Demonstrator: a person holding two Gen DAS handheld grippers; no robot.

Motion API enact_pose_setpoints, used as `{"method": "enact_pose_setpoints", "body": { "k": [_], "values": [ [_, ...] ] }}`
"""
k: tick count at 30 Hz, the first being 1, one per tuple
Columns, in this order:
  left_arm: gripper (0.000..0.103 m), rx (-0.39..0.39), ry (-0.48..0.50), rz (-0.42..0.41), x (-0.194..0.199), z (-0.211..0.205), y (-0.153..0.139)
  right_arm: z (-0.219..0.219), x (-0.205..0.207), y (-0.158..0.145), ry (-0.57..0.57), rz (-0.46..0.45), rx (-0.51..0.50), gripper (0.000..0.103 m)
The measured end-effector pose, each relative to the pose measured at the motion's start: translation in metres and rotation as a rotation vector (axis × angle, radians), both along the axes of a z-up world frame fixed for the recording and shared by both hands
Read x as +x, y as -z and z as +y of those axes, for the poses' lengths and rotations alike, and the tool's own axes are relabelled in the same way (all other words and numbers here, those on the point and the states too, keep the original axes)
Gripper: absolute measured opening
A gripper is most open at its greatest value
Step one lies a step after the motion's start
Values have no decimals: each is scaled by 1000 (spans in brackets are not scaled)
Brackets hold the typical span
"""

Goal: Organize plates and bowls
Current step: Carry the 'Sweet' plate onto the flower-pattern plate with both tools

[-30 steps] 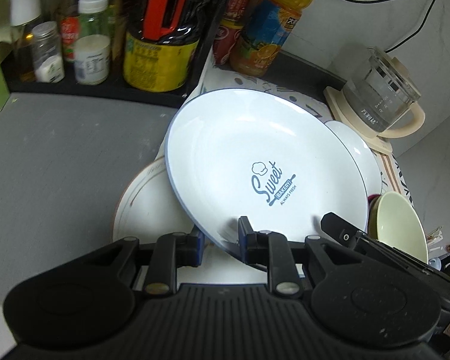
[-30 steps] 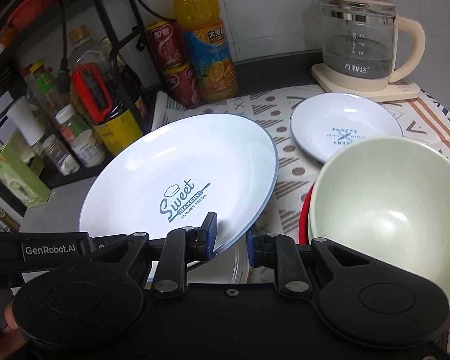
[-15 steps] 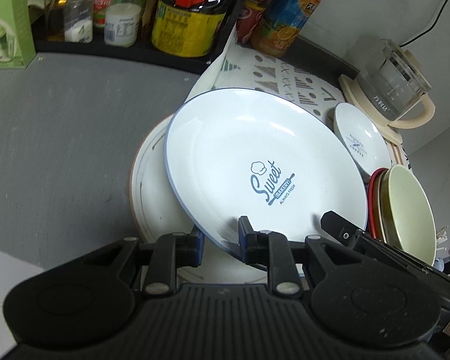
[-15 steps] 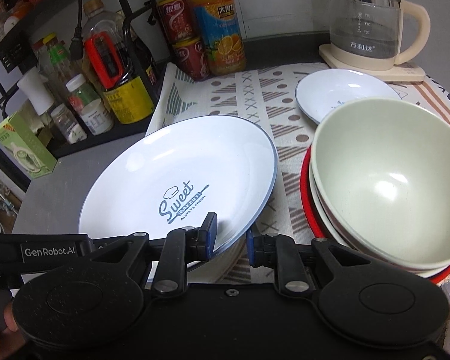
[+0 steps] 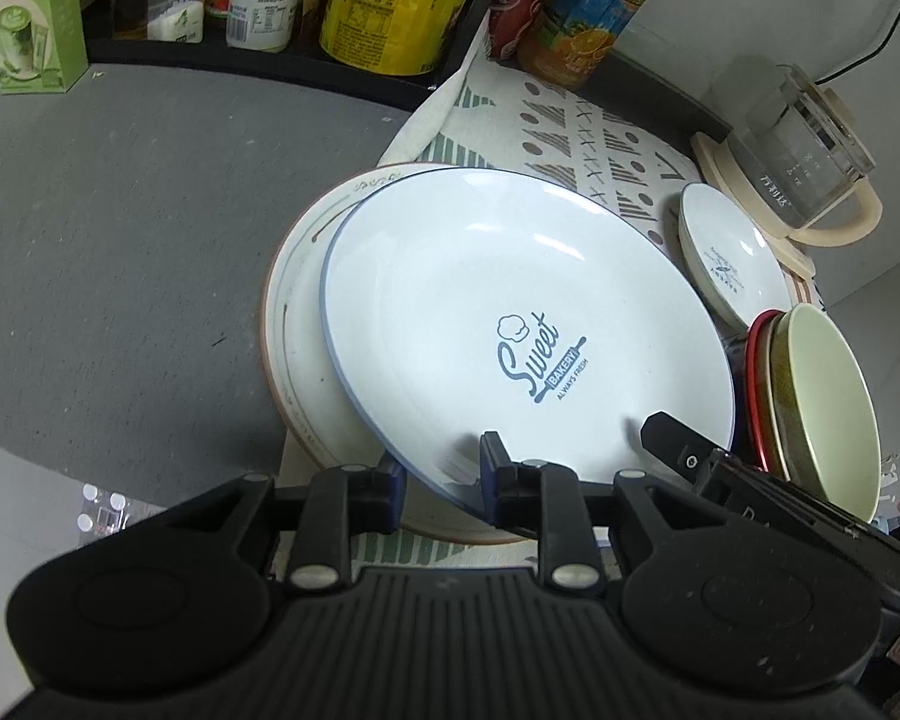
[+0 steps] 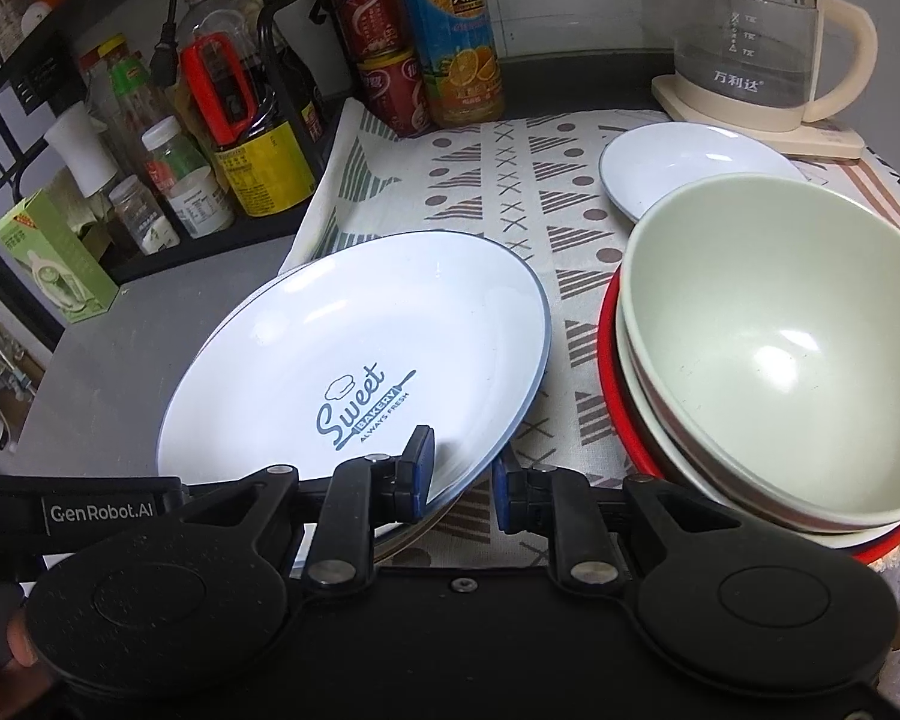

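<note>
A white blue-rimmed "Sweet Bakery" plate (image 5: 510,324) (image 6: 354,354) is held tilted by both grippers at its near rim. My left gripper (image 5: 441,489) is shut on its edge; my right gripper (image 6: 462,480) is shut on the same plate's right edge. Under it lies a larger brown-rimmed plate (image 5: 297,324) on the counter. A pale green bowl (image 6: 774,348) (image 5: 828,408) sits stacked in other bowls over a red plate (image 6: 609,360). A small white plate (image 6: 684,162) (image 5: 729,258) lies farther back.
A patterned cloth (image 6: 510,192) covers the counter. A glass kettle (image 6: 744,30) stands at the back right. Cans and an orange juice bottle (image 6: 450,42) stand behind; a rack of bottles and jars (image 6: 234,138) and a green box (image 6: 54,258) are at the left.
The Sweet Bakery plate has come down with both grippers toward the brown-rimmed plate. More of the cloth, bowl stack and small plate has come into sight.
</note>
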State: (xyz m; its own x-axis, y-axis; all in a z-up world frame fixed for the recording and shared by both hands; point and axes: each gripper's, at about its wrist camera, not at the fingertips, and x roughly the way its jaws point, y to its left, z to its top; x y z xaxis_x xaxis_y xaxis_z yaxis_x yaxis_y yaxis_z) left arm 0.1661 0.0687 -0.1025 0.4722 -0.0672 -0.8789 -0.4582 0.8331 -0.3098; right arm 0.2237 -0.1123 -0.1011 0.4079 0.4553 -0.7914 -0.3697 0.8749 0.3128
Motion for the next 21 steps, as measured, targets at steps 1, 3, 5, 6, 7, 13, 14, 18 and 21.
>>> {"method": "enact_pose_setpoints", "body": {
  "k": [1,3,5,6,7,13,14,18,21],
  "values": [
    [24,-3,-4,3,0,1,1,1,0,0,-6,2,-3,20],
    [24,-14,-15,11,-3,2,3,3,0,1,-15,8,-12,19],
    [24,-8,-14,10,-4,1,3,3,1,2,-20,15,-12,19],
    [24,-3,-15,11,-5,1,3,3,1,2,-21,18,-13,19],
    [24,-1,-14,12,-5,1,3,3,2,3,-21,20,-13,19],
    [25,-2,-4,34,-3,4,1,6,3,6,-26,37,-8,19],
    [25,-4,-4,40,-2,5,1,6,3,7,-27,38,-8,19],
    [26,3,-14,62,-2,10,-2,9,5,7,-32,34,-19,17],
    [27,34,-22,71,-4,15,-5,11,6,9,-28,38,-28,16]
  ]
}}
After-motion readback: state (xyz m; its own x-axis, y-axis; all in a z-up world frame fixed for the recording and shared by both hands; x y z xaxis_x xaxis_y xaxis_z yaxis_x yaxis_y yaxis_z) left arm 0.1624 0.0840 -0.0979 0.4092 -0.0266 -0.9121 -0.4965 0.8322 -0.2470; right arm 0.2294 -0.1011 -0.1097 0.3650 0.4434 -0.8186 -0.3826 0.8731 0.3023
